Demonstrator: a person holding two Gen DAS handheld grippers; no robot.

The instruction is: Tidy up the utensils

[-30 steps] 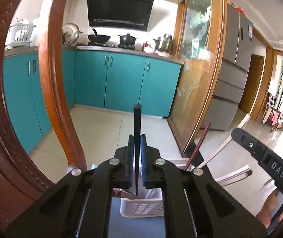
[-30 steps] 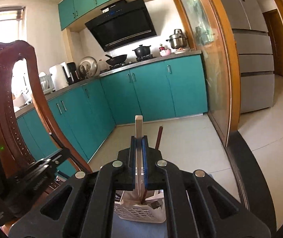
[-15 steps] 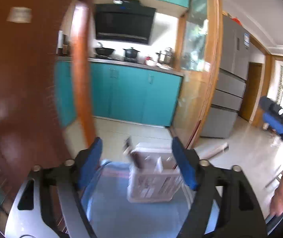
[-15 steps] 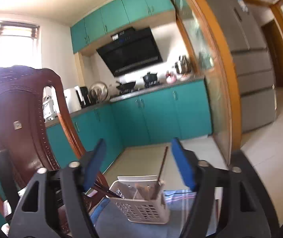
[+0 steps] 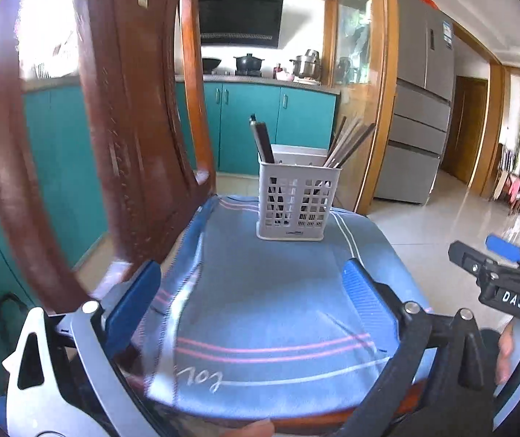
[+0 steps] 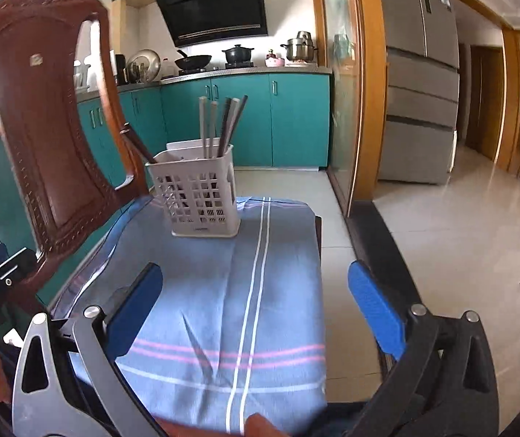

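A white slotted utensil basket (image 5: 298, 202) stands upright at the far end of a chair seat covered by a blue striped cloth (image 5: 267, 309). It also shows in the right wrist view (image 6: 199, 196). Several chopsticks (image 6: 219, 127) stand in it: dark ones (image 5: 261, 142) lean left, mixed ones (image 5: 349, 144) lean right. My left gripper (image 5: 250, 291) is open and empty, low over the near part of the cloth. My right gripper (image 6: 256, 295) is open and empty, also back from the basket. The right gripper's body (image 5: 504, 284) shows at the right edge of the left wrist view.
The carved wooden chair back (image 6: 48, 123) rises at the left, close to the basket. Teal kitchen cabinets (image 6: 241, 116) and a tiled floor (image 6: 460, 225) lie beyond. A wooden door frame (image 6: 365, 83) and a grey fridge (image 6: 420, 73) stand at the right.
Both grippers were shut on a chopstick above the basket a second ago. Both have opened, dropped the chopsticks into the basket, and pulled back and down toward the near edge of the seat.
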